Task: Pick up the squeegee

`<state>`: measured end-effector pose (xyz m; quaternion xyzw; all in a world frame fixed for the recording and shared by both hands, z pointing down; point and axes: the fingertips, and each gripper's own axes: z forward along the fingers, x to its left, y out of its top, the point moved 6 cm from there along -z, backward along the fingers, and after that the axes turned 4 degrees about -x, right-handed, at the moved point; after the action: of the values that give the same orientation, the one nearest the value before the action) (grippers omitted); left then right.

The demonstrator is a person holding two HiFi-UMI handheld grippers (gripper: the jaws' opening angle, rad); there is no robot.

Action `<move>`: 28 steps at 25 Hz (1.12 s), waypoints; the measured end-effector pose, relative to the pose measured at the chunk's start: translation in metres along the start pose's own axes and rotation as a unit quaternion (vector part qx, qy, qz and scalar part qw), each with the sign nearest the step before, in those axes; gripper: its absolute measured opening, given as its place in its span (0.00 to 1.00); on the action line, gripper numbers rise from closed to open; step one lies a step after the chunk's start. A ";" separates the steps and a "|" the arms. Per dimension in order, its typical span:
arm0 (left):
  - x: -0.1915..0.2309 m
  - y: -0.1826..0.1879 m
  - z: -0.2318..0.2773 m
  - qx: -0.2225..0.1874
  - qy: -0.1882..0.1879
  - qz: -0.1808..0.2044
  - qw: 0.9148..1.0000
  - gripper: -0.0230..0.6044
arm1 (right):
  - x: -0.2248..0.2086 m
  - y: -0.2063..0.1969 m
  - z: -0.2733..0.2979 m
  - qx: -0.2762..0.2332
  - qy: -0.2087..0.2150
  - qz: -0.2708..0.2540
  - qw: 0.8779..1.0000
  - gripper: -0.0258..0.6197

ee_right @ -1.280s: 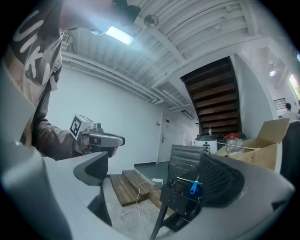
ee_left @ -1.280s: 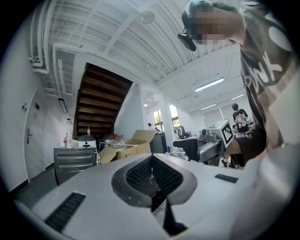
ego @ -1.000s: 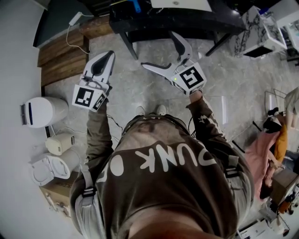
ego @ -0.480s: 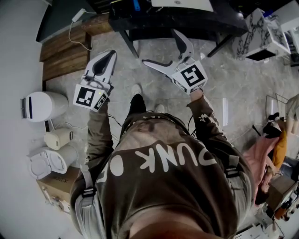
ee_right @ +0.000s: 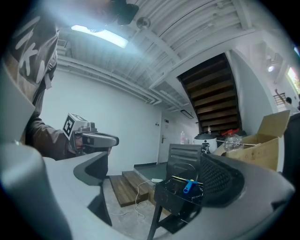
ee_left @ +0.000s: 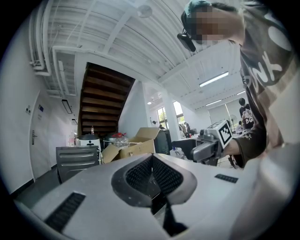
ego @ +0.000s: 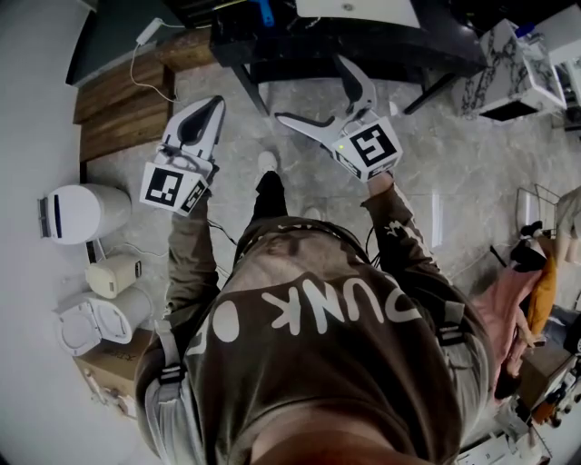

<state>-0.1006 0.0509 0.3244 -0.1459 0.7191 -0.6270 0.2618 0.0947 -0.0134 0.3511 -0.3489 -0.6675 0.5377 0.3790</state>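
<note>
Two grippers are held out in front of the person over a grey stone-patterned floor (ego: pixel 472 163), level with each other and well apart. The left gripper (ego: pixel 214 104) has its jaws pressed together, the ribbed pads (ee_left: pixel 140 176) meeting along one seam in the left gripper view, and nothing is caught between them. The right gripper (ego: pixel 306 90) has its jaws spread wide, and the space between them is bare: the right gripper view looks through that gap to a black table (ego: pixel 363 41) standing ahead of the person. On the left end of that table lies the squeegee (ego: pixel 264 11), of which a blue handle and a thin yellow strip beside it show; it is untouched, well clear of both grippers, and its blade cannot be made out. Wooden steps (ego: pixel 118 113) run along the wall to the left of the table, with a white cable (ego: pixel 136 64) trailing across them. Nearer the person, against the left wall, stand several white appliances (ego: pixel 77 215) and a cardboard box (ego: pixel 109 368). One shoe (ego: pixel 267 162) is set forward on the floor between the two grippers. From the right gripper view the left gripper appears side-on, its marker cube turned towards the camera.
</note>
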 end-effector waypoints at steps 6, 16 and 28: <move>0.039 -0.016 0.025 0.003 -0.006 -0.010 1.000 0.04 | -0.027 -0.014 0.036 0.012 -0.008 0.005 1.000 0.96; 0.113 -0.045 0.059 0.008 -0.011 -0.028 1.000 0.04 | -0.068 -0.040 0.104 0.037 -0.022 0.015 0.999 0.96; 0.176 -0.073 0.091 0.019 -0.027 -0.054 0.998 0.04 | -0.111 -0.067 0.168 0.062 -0.060 0.039 0.995 0.96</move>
<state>-0.2027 -0.1309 0.3546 -0.1963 0.6906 -0.6496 0.2501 -0.0049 -0.1981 0.3796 -0.3177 -0.6403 0.6126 0.3374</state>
